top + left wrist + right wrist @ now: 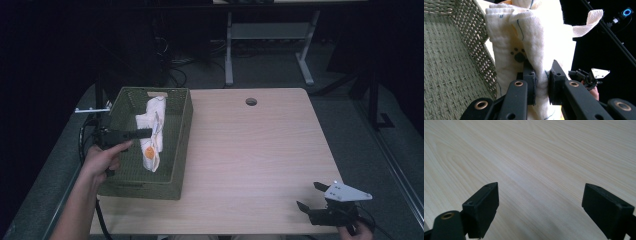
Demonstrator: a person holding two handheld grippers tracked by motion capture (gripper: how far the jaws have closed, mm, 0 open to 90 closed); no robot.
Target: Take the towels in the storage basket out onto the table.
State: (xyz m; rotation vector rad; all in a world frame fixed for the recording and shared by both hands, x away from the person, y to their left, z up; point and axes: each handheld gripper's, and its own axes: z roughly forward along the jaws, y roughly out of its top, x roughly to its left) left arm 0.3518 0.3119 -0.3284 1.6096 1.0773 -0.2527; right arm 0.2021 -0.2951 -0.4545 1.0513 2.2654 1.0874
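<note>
In a dark room, a pale wood-grain table (250, 150) carries a green woven basket (182, 130) at its left edge. Left tongs (541, 83) clamp a white cloth (529, 37) inside it; right tongs (540, 207) gape above bare tabletop.

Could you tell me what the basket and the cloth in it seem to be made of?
The basket: olive-green woven fibre, possibly paper cord or plastic, going by its matte, open-weave walls. The cloth: soft cream cotton-like gauze, loosely woven and fuzzy at the folds, printed with a paw mark.

left gripper (541, 82) clamped (right gripper (540, 207) spread wide)
</note>
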